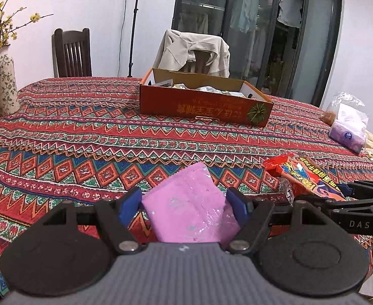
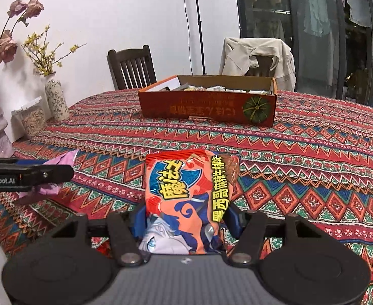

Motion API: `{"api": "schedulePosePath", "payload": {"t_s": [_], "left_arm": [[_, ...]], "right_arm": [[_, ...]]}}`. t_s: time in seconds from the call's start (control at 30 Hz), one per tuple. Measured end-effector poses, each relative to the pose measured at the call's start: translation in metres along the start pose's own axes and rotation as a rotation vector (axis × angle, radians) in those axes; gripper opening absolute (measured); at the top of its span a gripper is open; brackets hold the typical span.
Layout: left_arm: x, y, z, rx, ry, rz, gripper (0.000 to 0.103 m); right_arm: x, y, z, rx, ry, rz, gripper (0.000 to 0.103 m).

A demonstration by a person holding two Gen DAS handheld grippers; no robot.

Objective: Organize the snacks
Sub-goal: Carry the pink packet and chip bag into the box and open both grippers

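Two packets (image 1: 190,203) (image 2: 186,200) between gripper fingers (image 1: 129,204) (image 2: 233,218)

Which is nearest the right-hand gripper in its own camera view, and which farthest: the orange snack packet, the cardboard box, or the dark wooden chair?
1. Orange snack packet: clamped in the right gripper.
2. Cardboard box: mid-table, straight ahead.
3. Dark wooden chair: beyond the table's far edge, left of the box.

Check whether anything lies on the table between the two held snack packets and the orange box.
Nothing visible does. The pink packet in the left gripper and the red packet in the right gripper face bare tablecloth up to the orange box.
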State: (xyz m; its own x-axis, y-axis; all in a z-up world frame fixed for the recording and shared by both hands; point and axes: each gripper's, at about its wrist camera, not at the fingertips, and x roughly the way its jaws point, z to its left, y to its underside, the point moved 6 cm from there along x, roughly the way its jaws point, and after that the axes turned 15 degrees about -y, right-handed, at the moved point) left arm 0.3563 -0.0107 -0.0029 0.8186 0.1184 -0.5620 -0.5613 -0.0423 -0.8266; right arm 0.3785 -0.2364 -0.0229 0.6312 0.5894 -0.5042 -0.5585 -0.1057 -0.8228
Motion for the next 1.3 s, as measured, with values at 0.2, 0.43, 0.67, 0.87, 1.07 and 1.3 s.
{"api": "schedulePosePath", "payload": {"t_s": [0.2, 0.43, 0.67, 0.87, 1.07, 1.3], "left_arm": [[0.007, -0.012, -0.002, 0.014, 0.003, -0.016, 0.075], [0.031, -0.086, -0.016, 0.096, 0.021, -0.151, 0.075], [0.094, -0.179, -0.044, 0.123, 0.123, -0.161, 0.075], [0.181, -0.235, -0.082, 0.187, 0.099, -0.126, 0.075], [0.271, -0.257, -0.101, 0.172, 0.104, -0.001, 0.075], [0.360, -0.264, -0.114, 0.196, 0.047, 0.108, 0.075]], "right_arm": [[0.003, -0.002, -0.003, 0.001, -0.007, -0.008, 0.060], [0.006, -0.048, -0.018, -0.017, -0.078, -0.049, 0.060], [0.021, -0.144, -0.053, -0.099, -0.063, -0.113, 0.060], [0.076, -0.224, -0.102, -0.091, -0.029, -0.080, 0.060], [0.161, -0.264, -0.151, -0.047, 0.025, 0.026, 0.060], [0.249, -0.268, -0.195, 0.032, 0.045, 0.139, 0.060]]}}
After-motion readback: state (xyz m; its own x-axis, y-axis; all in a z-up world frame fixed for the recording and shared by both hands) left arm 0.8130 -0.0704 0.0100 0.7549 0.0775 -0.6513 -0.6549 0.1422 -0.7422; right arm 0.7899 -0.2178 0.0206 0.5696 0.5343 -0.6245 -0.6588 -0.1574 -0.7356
